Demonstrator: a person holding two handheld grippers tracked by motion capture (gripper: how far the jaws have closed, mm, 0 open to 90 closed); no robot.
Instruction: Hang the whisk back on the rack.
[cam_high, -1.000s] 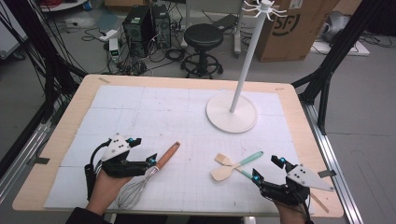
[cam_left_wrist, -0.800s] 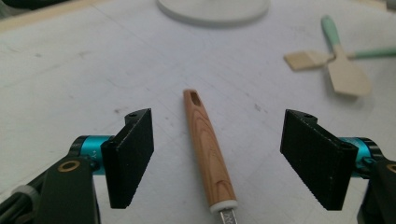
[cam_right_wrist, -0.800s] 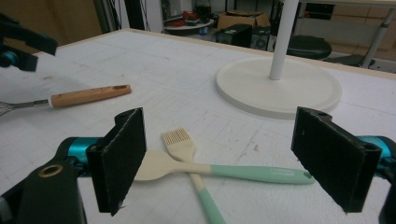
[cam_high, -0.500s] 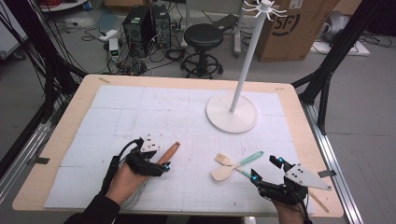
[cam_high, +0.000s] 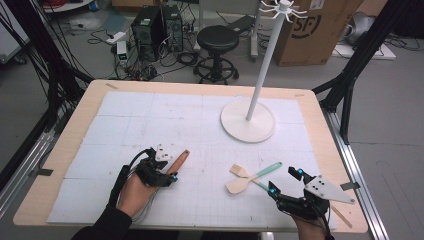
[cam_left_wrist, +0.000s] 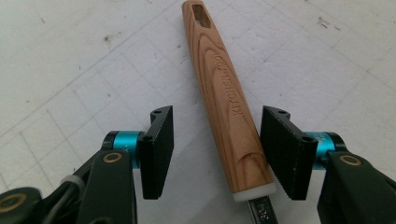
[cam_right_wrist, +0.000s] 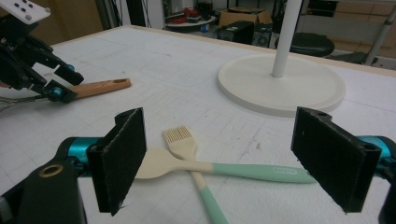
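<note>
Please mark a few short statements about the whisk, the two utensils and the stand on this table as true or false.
1. The left tool straddles the whisk's wooden handle. True; its jaws have just been closing, a gap showing on each side.
2. The right tool grips the brush. False: it is open and holds nothing.
3. The spatula and brush lie crossed. True.
4. The white stand lies toppled. False: it stands upright.
</note>
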